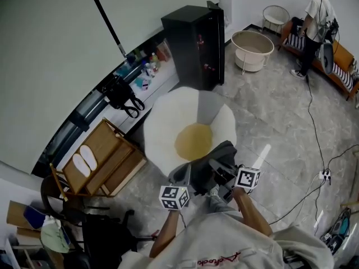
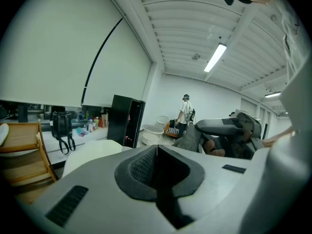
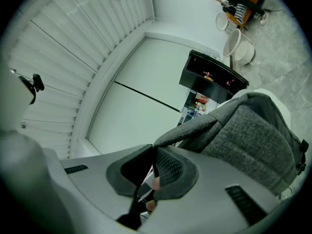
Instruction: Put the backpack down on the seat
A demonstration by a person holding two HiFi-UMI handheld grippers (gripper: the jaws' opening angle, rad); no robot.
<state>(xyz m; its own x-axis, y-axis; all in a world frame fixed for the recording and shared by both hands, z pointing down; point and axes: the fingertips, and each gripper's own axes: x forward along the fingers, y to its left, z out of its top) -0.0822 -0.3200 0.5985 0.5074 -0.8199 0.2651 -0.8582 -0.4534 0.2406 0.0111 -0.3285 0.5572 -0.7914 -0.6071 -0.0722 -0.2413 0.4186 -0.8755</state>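
Observation:
A grey fabric backpack (image 1: 220,157) hangs at the near edge of the seat (image 1: 165,130), a white egg-shaped cushion with a yellow middle. My right gripper (image 1: 220,171) is shut on a strap of the backpack (image 3: 248,140), which runs down between the pads at the right gripper (image 3: 152,165). Behind the bag a strip of the white seat (image 3: 267,93) shows. My left gripper (image 1: 182,177) is beside the bag on its left, and in its own view the left gripper (image 2: 157,152) is shut with nothing in it. Beyond it lie the seat (image 2: 92,152) and the backpack (image 2: 191,136).
A black cabinet (image 1: 193,43) stands behind the seat. A wooden rack (image 1: 101,161) with white slippers is to its left, and a black bag (image 1: 124,94) hangs at the window sill. Two round tubs (image 1: 252,46), a person (image 1: 317,21) and floor cables (image 1: 322,175) are to the right.

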